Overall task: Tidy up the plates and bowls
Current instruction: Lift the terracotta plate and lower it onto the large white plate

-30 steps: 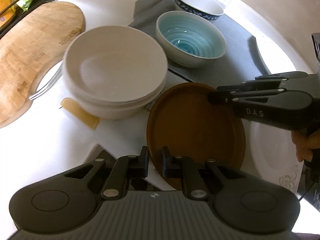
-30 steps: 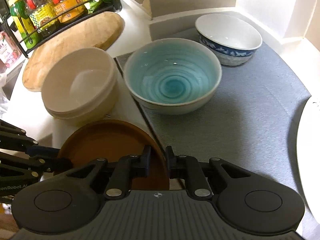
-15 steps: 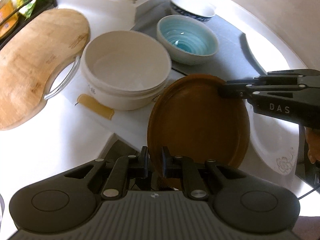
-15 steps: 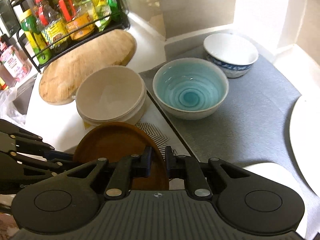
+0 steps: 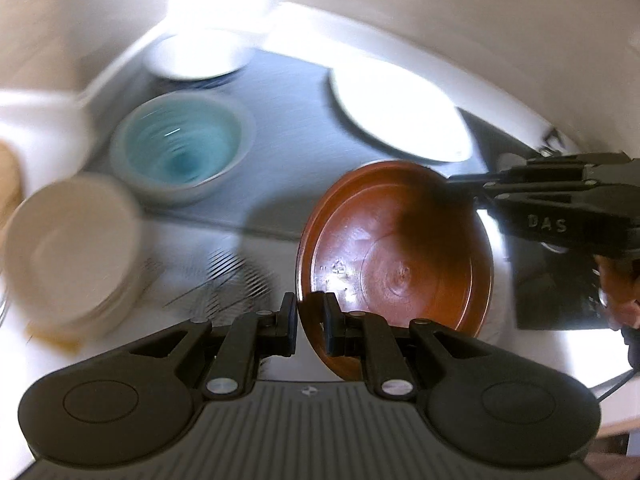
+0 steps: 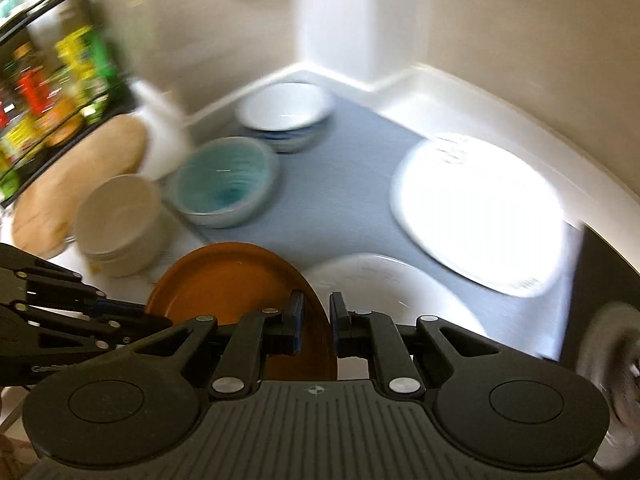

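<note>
Raised and carried rightward since the earlier frames, brown plate [image 5: 394, 256] hangs above the tabletop [image 6: 436, 92], left gripper [image 5: 310, 318] and right gripper [image 6: 316, 320] each clamping opposite rims. Keep it level; lower onto white plate [image 6: 384, 284].

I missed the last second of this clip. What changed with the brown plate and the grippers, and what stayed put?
The brown plate was lifted off the counter and carried right, over the grey mat toward the white plates. Both the left gripper and right gripper kept their hold on its opposite rims. The teal bowl, cream bowl stack and blue-patterned bowl stayed put.
</note>
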Motion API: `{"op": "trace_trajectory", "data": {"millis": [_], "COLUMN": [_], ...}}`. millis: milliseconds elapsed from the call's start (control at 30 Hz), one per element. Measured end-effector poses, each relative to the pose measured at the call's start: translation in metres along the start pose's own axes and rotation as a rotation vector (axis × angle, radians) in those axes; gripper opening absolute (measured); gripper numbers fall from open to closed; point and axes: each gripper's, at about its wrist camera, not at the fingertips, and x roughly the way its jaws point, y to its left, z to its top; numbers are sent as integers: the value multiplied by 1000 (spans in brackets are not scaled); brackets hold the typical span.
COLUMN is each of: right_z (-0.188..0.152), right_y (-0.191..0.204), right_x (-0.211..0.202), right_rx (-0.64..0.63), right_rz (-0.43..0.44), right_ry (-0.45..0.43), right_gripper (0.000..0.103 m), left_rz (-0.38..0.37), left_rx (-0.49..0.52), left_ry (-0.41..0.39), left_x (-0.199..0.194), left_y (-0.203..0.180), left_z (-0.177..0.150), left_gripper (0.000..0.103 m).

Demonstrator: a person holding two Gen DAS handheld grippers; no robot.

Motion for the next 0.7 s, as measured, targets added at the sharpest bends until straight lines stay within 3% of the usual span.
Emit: {"op": "trace_trajectory", "data": {"millis": [267,600,667,700], "right_z": [-27,-39,-36,-37], "right_y": [-60,-90,-89,-91], "right_x": [7,43,49,50], "right_rx": [134,177,178,178], "right_rz": [-105,-72,-60,-64], "right_ry": [17,66,66,63], "right_gripper": [15,15,15,16], "left_rz": [-38,31,49,49], "left_rx": [100,144,151,157], "left_ry": [55,109,94,85], "left_x": [48,88,88,85], "left_y": [-43,-62,-63,-62], "left_z": [25,37,37,37], "left_gripper": [14,14,18,30]}}
